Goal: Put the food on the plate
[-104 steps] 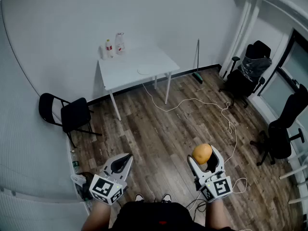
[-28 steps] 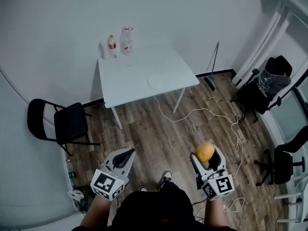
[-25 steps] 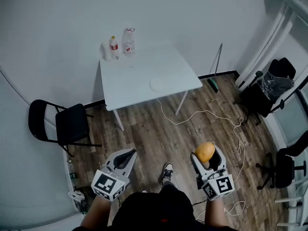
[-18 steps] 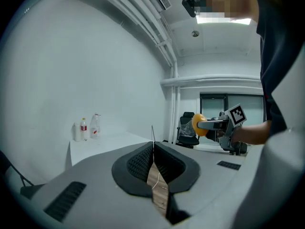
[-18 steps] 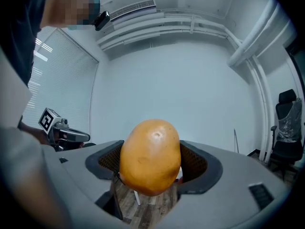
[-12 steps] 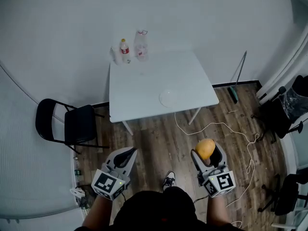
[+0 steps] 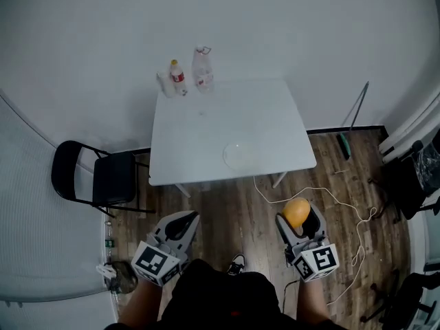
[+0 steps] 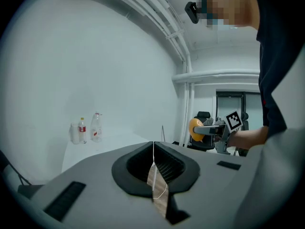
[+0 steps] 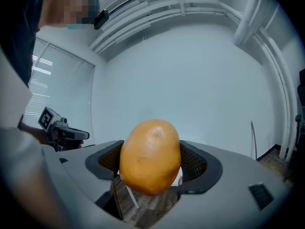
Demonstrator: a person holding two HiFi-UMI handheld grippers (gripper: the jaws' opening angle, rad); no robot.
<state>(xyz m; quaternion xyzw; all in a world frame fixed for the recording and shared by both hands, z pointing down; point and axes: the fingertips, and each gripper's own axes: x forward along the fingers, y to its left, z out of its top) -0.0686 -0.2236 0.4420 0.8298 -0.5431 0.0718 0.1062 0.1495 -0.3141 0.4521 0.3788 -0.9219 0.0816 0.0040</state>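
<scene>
My right gripper (image 7: 300, 220) is shut on an orange, egg-shaped piece of food (image 7: 296, 212), held above the wooden floor just short of the white table (image 7: 199, 146). In the right gripper view the food (image 9: 150, 156) fills the space between the jaws. A small pale plate (image 7: 238, 153) lies on the table near its front edge. My left gripper (image 7: 183, 222) hangs to the left, jaws shut on nothing; its own view shows the jaws (image 8: 153, 149) pressed together and the right gripper with the food (image 8: 196, 129) off to the side.
Two bottles and a cup (image 7: 185, 75) stand at the table's far edge by the wall. A black folding chair (image 7: 103, 177) is left of the table. A white cable (image 7: 344, 205) trails over the floor at right, with office chairs (image 7: 412, 177) beyond it.
The view has closed in on the table, which now sits larger and nearer the middle. Both grippers keep their pose, the right one still holding the food.
</scene>
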